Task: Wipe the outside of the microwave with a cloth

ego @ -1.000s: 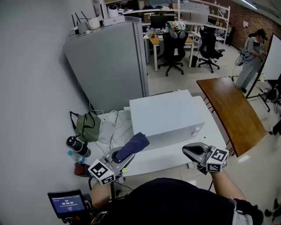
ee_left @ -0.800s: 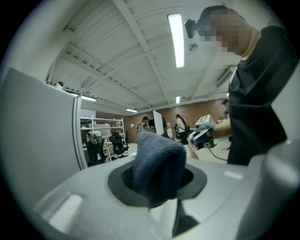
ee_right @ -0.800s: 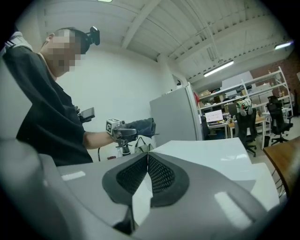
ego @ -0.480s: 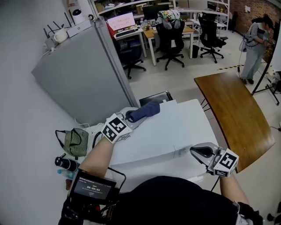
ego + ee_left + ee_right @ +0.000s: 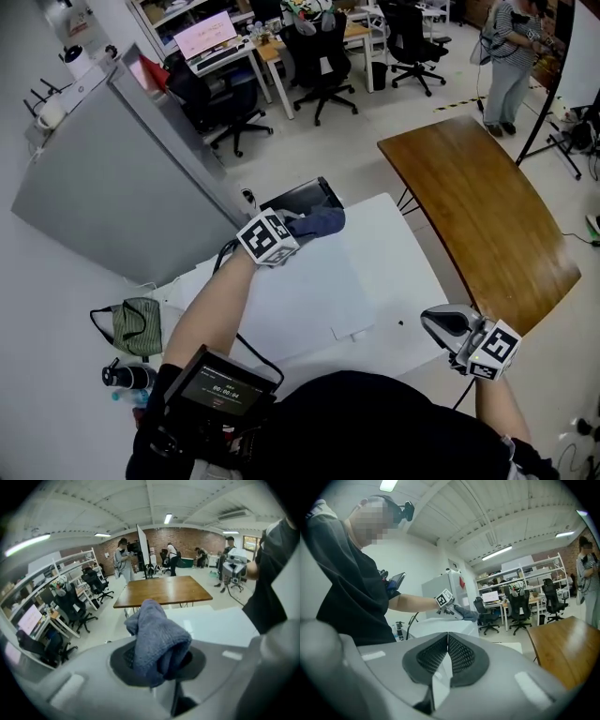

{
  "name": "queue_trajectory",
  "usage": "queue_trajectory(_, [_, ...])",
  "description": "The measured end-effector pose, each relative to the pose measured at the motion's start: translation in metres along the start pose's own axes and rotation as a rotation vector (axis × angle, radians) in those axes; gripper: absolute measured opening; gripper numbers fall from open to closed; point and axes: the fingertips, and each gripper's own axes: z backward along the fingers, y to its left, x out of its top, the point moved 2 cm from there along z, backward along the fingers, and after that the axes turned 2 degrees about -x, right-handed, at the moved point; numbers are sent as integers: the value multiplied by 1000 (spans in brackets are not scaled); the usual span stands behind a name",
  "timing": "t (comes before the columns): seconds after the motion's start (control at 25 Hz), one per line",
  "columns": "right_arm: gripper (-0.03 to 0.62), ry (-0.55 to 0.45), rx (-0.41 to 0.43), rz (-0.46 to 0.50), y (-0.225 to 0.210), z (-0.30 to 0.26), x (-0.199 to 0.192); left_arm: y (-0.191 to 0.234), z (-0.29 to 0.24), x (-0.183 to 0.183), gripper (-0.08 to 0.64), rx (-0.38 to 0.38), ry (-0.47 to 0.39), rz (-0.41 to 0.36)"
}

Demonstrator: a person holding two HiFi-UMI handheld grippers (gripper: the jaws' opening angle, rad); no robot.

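Head view, left gripper (image 5: 298,228) jaws clamping cloth (image 5: 320,223) over white microwave (image 5: 300,300), right gripper (image 5: 436,322) jaws together (open office beyond)

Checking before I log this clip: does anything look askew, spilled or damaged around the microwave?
Nothing stands out. The left tool clamps the blue cloth at the far edge of the microwave top; the right tool is shut and empty beside the table. No spill or damage shows.

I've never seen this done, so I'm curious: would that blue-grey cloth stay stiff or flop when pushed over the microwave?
Probably floppy: the cloth bunches and folds over itself where the left gripper pinches it. Likely light, since that pinch alone holds it up. Its fuzzy surface should drag, not slip, on the microwave.
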Motion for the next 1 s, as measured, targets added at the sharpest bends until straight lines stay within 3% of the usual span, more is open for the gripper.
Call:
queue_trajectory(0.2, [8, 15, 29, 28, 24, -30, 10, 12, 46, -65, 75, -6, 52, 111])
queue_trajectory(0.4, [8, 51, 104, 84, 83, -82, 20, 14, 135, -185, 75, 42, 140, 226])
queue_trajectory(0.6, [8, 74, 164, 120, 151, -124, 23, 8, 220, -300, 75, 126, 142, 375])
queue_trajectory(0.68, [6, 69, 175, 113, 177, -131, 21, 7, 247, -324, 75, 164, 102, 419])
queue_trajectory(0.8, [6, 37, 153, 97, 194, -126, 19, 8, 273, -299, 75, 219, -30, 415])
queue_trajectory(0.88, [7, 7, 121, 69, 185, -108, 20, 4, 269, -249, 75, 227, -110, 355])
queue_trajectory(1.0, [7, -35, 65, 49, 155, -70, 26, -16, 226, -154, 75, 160, -186, 236])
